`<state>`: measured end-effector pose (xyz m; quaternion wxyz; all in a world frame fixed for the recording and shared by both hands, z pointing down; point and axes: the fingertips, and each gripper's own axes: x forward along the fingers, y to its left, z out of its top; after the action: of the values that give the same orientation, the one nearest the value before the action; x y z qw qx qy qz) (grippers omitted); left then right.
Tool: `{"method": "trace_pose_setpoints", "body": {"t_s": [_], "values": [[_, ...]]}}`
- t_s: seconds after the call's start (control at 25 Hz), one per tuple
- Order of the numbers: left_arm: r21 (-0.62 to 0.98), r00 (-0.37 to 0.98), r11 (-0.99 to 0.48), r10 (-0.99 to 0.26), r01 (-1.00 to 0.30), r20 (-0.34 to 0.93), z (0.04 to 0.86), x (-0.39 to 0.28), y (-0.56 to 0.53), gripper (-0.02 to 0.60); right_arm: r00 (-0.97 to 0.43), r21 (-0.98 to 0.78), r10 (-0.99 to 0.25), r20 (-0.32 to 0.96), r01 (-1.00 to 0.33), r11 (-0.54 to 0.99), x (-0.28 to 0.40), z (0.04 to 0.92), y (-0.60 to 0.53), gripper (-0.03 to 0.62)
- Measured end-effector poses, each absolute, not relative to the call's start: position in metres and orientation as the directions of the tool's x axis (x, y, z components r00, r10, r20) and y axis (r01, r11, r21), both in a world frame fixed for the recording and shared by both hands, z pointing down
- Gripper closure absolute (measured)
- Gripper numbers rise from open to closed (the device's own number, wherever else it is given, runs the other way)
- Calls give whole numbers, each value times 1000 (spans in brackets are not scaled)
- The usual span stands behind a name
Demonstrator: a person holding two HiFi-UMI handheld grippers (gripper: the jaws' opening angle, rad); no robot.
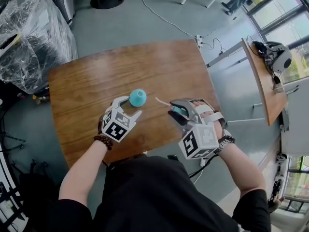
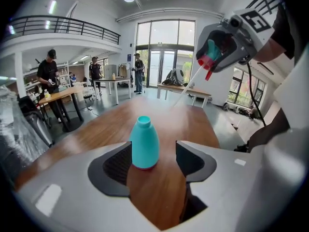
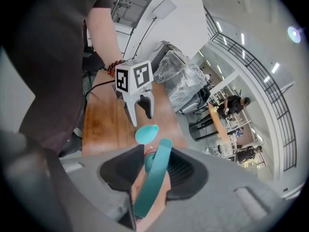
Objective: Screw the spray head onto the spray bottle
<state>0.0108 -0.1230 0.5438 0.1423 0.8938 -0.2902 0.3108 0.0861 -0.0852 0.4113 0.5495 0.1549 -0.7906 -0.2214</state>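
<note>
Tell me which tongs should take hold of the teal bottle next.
Left. The left tongs stand open with the teal plastic bottle upright on the brown wooden table between their jaw tips, not gripped. The right tongs are shut on the teal spray head.

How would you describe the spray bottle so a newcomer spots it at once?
On the wooden table, look near its middle, between the open jaws of the left gripper. The spray bottle stands upright: small, teal, dome-shaped, with an open capless neck. The other teal piece, the spray head, is clamped in the right gripper.
</note>
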Motion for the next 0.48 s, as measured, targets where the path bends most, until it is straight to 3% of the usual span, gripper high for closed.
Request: {"method": "trace_pose_setpoints", "body": {"t_s": [0.24, 0.48], "values": [[43, 620, -773, -472, -633, 627, 566, 13, -140, 153, -357, 518, -484, 799, 1, 855, 77, 397, -84, 467], [25, 640, -792, -475, -611, 604, 586, 26, -148, 130, -331, 513, -480, 813, 14, 859, 71, 386, -84, 467]]}}
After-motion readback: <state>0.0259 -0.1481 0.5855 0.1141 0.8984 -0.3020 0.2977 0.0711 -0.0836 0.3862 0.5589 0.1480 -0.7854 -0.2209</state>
